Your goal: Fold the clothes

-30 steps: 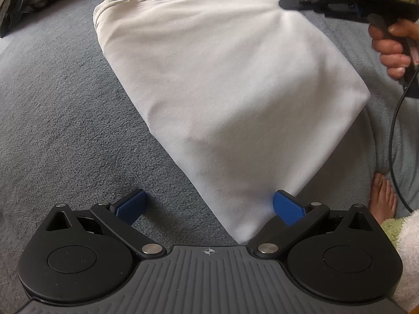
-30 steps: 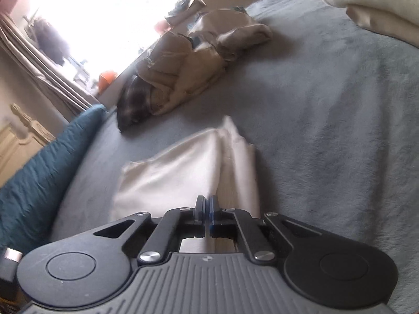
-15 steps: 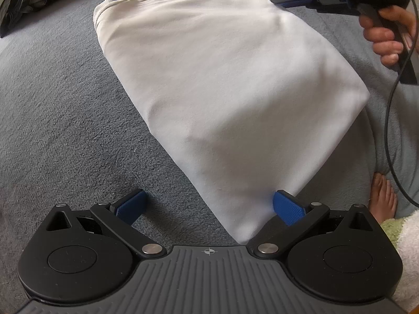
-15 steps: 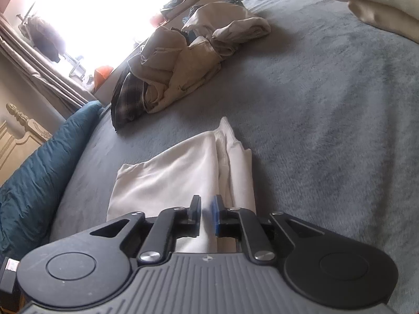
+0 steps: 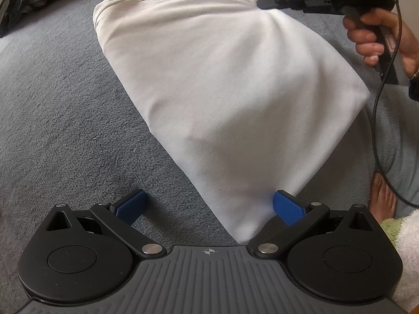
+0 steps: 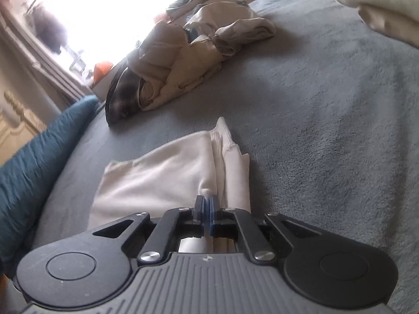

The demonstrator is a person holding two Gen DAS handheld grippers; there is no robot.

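Blown-out window [image 6: 110, 13] glare, soft daylight, fisheye-bent edges

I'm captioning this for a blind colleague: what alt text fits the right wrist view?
The right gripper is pinched shut on a fold of a cream garment lying on a grey blanket. Beyond it sits a heap of unfolded beige and plaid clothes, with a teal pillow at the left.
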